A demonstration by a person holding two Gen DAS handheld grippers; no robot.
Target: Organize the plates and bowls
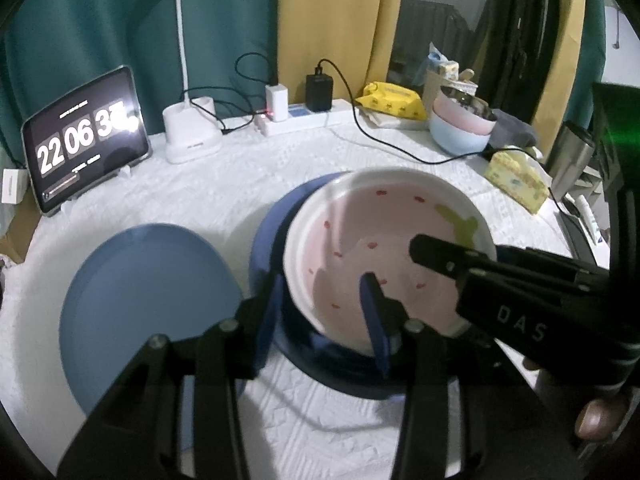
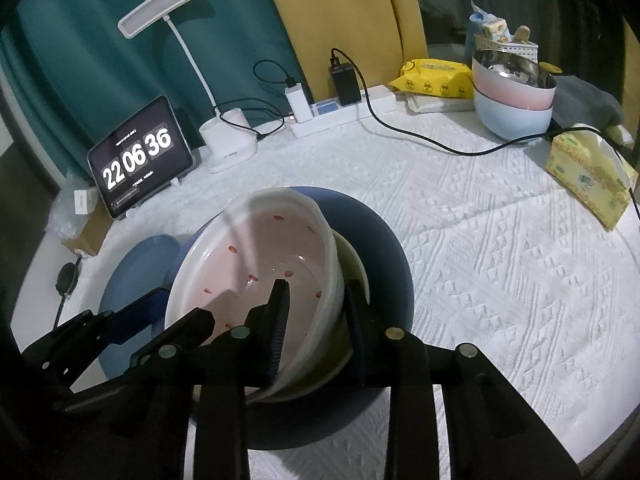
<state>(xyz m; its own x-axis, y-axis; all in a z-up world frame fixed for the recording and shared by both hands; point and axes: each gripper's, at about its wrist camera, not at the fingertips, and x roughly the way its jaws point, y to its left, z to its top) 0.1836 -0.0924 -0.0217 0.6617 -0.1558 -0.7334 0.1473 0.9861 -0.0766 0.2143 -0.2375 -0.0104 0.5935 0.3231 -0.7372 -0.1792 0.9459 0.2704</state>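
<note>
My left gripper (image 1: 324, 304) and my right gripper (image 2: 318, 316) both pinch the rim of the pink bowl (image 2: 256, 272), one finger inside and one outside. The bowl sits tilted over the dark blue plate (image 2: 384, 240).

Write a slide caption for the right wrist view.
Right gripper straddles the pink bowl rim above the dark blue plate.

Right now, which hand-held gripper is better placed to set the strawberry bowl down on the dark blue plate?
Right. The right hand-held gripper straddles the strawberry bowl rim, tilted over the dark blue plate. The left hand-held gripper straddles the opposite rim, seemingly wider.
</note>
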